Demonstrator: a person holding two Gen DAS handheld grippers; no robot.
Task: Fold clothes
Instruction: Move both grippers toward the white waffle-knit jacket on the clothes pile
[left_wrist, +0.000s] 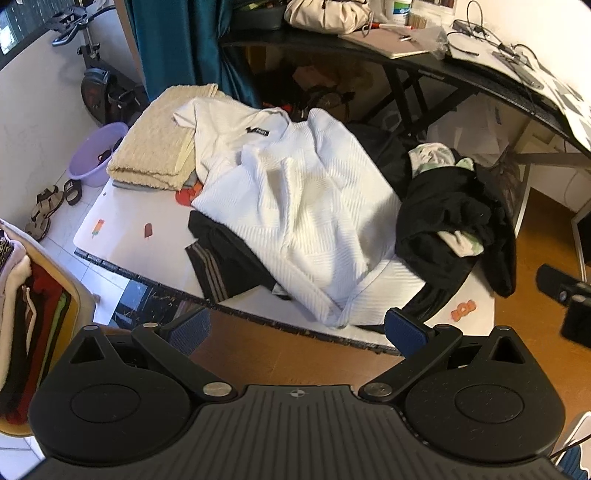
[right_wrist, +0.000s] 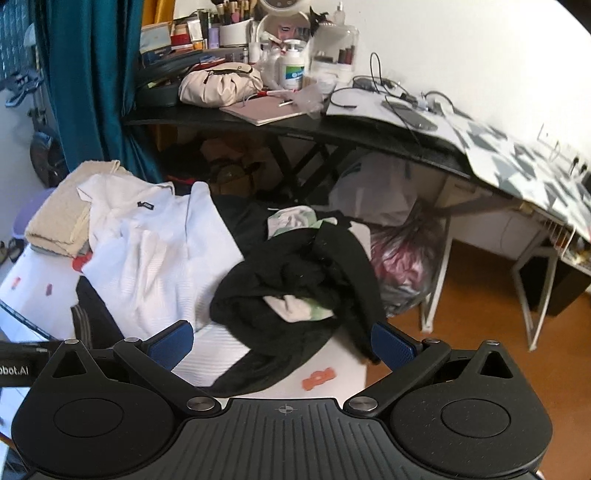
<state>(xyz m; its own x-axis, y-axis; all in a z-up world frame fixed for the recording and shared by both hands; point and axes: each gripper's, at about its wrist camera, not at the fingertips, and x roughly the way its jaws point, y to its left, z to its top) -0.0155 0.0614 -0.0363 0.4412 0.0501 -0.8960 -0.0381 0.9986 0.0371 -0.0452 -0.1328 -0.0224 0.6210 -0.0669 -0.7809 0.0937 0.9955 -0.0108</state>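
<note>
A white ribbed shirt (left_wrist: 291, 206) lies spread and rumpled across a low white table (left_wrist: 122, 225), its collar label toward the far side. It shows again as the white shirt (right_wrist: 155, 251) in the right wrist view. A crumpled black garment (left_wrist: 450, 218) with pale green cloth in it is heaped at the table's right end, seen closer as the black heap (right_wrist: 295, 284). A dark striped garment (left_wrist: 218, 258) pokes out under the shirt. My left gripper (left_wrist: 295, 328) is open, hovering before the table's near edge. My right gripper (right_wrist: 282, 345) is open just above the black heap's near side.
A folded beige towel (left_wrist: 159, 144) sits at the table's far left corner. A cluttered black desk (right_wrist: 332, 125) stands behind, with bags (right_wrist: 402, 269) under it. A purple basin (left_wrist: 96, 155) and sandals (left_wrist: 44, 210) are on the floor at left. A basket of clothes (left_wrist: 33, 314) is near left.
</note>
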